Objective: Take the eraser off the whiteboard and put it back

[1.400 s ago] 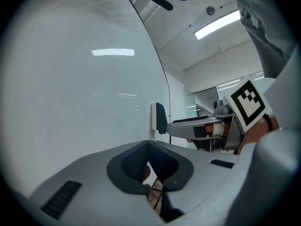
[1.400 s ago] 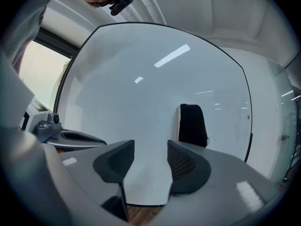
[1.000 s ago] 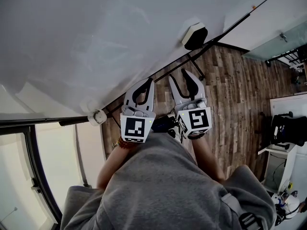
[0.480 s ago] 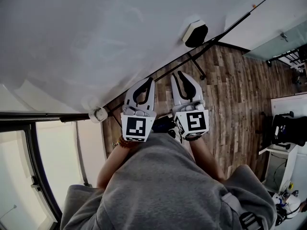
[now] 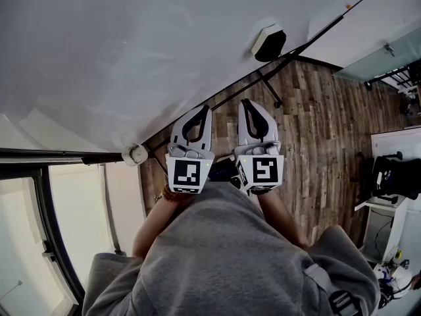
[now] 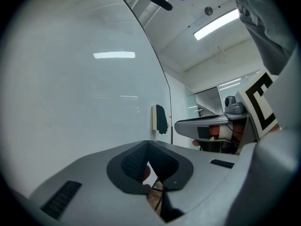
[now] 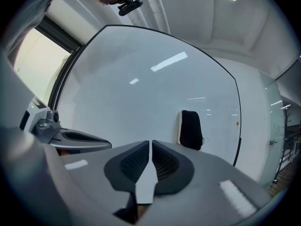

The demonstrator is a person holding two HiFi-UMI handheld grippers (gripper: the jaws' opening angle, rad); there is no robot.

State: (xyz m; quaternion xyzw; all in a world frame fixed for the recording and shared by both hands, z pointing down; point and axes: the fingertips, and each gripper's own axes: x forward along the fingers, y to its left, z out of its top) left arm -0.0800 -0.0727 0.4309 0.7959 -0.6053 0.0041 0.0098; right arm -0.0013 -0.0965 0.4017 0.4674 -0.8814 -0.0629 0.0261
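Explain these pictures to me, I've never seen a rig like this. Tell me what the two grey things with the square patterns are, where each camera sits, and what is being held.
A person stands at a whiteboard with a hand tool in each hand: the left gripper and the right gripper. The patterned cubes are part of them. One picture comes from a camera on the person's head, looking down. The other two cameras ride on the grippers and look along their jaws. An eraser clings to the whiteboard ahead of both grippers, untouched. Nothing is held: the left jaws are together, and the right jaws have just been closing with nothing between them.
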